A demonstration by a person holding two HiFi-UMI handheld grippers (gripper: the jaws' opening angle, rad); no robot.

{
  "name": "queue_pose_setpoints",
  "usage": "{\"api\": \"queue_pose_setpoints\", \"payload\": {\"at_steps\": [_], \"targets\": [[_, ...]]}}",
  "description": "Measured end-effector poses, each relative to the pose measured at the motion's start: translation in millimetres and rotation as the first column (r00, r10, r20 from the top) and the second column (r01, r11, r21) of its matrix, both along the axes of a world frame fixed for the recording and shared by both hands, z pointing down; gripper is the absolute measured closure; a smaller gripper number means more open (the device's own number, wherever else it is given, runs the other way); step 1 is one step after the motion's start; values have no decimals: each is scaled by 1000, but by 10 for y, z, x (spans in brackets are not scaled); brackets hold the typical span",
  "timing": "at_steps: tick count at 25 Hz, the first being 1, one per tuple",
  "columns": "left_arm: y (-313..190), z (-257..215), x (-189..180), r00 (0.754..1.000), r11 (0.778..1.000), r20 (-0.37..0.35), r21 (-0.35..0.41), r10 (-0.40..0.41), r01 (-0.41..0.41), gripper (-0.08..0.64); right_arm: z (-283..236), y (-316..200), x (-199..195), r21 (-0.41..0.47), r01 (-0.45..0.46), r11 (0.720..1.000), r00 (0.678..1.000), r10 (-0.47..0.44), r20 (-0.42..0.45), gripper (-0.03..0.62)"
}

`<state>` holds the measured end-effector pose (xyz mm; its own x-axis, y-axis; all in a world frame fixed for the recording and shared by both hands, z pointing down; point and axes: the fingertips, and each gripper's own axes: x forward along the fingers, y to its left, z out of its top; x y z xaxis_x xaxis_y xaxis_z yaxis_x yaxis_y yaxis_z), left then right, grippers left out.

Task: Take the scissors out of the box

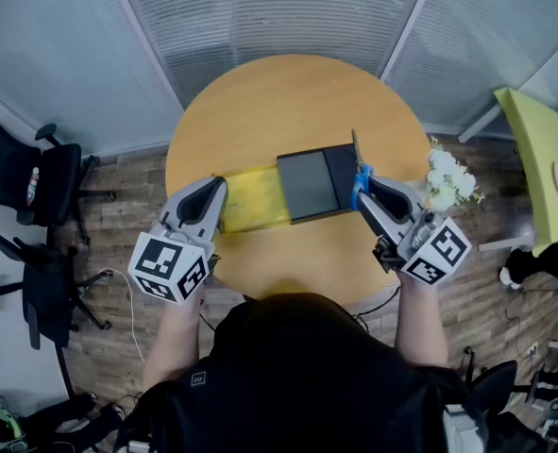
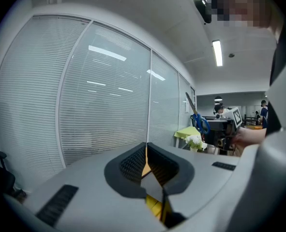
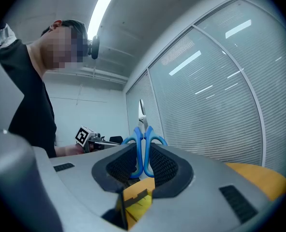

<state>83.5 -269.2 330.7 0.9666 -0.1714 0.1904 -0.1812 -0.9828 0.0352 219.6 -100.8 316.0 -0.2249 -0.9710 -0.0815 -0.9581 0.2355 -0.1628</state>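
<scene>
- Round wooden table (image 1: pixel 297 83): the box lies across the middle. There is bare top on the far side of the box, and a narrower bare strip between the box and the near rim.
- Glass wall with blinds (image 1: pixel 279 8): curves round beyond the box, well apart from it.
- Office chairs (image 1: pixel 33 173): on the floor well left of the box, off the table.
- Box: a yellow sleeve (image 1: pixel 255 196) with a black tray (image 1: pixel 309 185) slid out of its right end. It lies flat, and its left and right ends are both short of the table rim.
- White flowers (image 1: pixel 448 182): right of the box, at the table edge.
- Left gripper (image 1: pixel 219 194): at the box's left end, tip touching the sleeve. In its own view the left gripper (image 2: pixel 146 153) has its jaws drawn almost together, pinching a thin yellow-and-dark edge of the sleeve.
- Right gripper (image 1: pixel 363 192): at the box's right end. In its own view the right gripper (image 3: pixel 143 164) has its jaws part-way apart, with the pads clamped on the blue handles.
- Scissors (image 3: pixel 143 144): held upright with the blades pointing up, at the right end of the tray (image 1: pixel 357 173). Cannot tell whether the handle loops are clear of the tray wall. They also show across the table in the left gripper view (image 2: pixel 197 117).
</scene>
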Motion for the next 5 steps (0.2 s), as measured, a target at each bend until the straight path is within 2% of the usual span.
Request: {"api": "queue_pose_setpoints", "payload": {"at_steps": [5], "targets": [[22, 15, 3, 1000, 1000, 2, -2, 1, -1, 540, 10, 20, 17, 1, -6, 1000, 1000, 6, 6, 494]]}}
